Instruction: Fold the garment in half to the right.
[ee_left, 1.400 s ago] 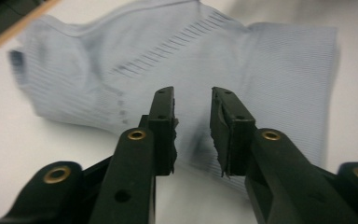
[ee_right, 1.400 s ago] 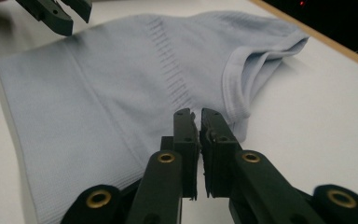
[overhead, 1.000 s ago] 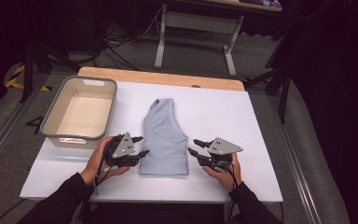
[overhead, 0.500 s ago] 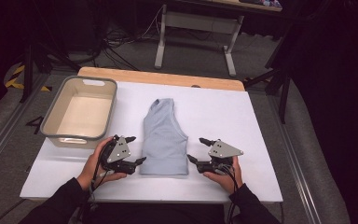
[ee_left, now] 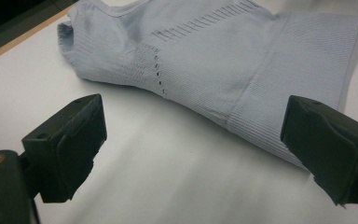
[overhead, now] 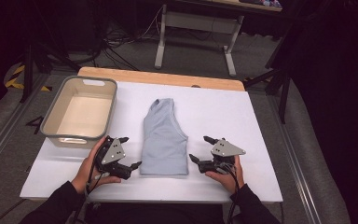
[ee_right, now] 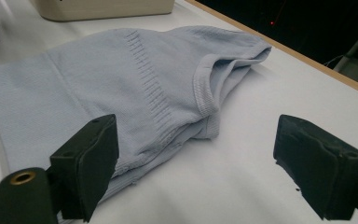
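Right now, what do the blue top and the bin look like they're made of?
The blue top: soft, matte ribbed knit fabric, with fine ribs and rows of small eyelet holes. The bin: probably moulded plastic, beige with a smooth dull finish, rounded corners and a cut-out handle.

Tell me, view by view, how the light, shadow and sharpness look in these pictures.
High view: the white table is bright and evenly lit, the floor around it dark, and the picture is soft overall. Left gripper view: the top shows a crisp knit, while the near black claw looks slightly soft. Right gripper view: the top's folds cast soft shadows, and the background is nearly black.
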The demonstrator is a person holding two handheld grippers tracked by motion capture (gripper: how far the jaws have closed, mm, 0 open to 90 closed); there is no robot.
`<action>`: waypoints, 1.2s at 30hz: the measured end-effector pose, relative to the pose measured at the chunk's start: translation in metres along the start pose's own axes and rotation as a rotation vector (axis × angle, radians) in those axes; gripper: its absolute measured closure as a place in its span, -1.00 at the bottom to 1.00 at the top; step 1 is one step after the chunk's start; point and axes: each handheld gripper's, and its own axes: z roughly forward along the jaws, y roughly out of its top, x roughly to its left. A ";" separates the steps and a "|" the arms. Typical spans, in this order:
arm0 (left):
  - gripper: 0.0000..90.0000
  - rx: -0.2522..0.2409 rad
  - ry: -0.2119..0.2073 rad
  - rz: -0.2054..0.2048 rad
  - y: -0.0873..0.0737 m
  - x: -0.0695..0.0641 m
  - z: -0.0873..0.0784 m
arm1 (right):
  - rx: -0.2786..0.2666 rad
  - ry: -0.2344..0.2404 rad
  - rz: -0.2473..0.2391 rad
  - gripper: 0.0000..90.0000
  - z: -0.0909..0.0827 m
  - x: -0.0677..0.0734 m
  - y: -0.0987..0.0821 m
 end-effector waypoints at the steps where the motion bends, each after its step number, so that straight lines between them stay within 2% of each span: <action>1: -0.84 0.000 0.000 0.000 0.000 0.000 0.000 | 0.002 0.001 0.001 -0.67 0.001 0.000 0.000; 6: -0.83 -0.007 -0.004 -0.021 0.000 0.000 0.000 | -0.006 -0.010 0.014 -0.66 0.005 -0.006 0.004; 14: -0.83 0.000 -0.011 -0.016 0.003 -0.002 0.002 | -0.012 -0.017 0.017 -0.69 0.017 -0.017 0.016; 17: -0.83 0.003 -0.018 -0.017 0.003 -0.003 0.004 | -0.017 -0.006 0.044 -0.71 0.022 -0.023 0.022; 20: -0.84 0.008 -0.021 -0.017 0.004 -0.004 0.005 | 0.002 0.001 0.040 -0.71 0.029 -0.028 0.029; 28: -0.84 0.018 -0.032 -0.007 0.005 -0.007 0.008 | 0.035 0.034 0.058 -0.73 0.063 -0.042 0.049; 29: -0.84 0.016 -0.033 -0.007 0.005 -0.007 0.008 | 0.040 0.043 0.077 -0.74 0.073 -0.045 0.053; 31: -0.84 0.015 -0.034 -0.004 0.006 -0.008 0.008 | 0.048 0.049 0.087 -0.75 0.078 -0.046 0.055; 36: -0.84 0.022 -0.037 0.002 0.006 -0.009 0.009 | 0.107 0.083 0.138 -0.78 0.107 -0.050 0.057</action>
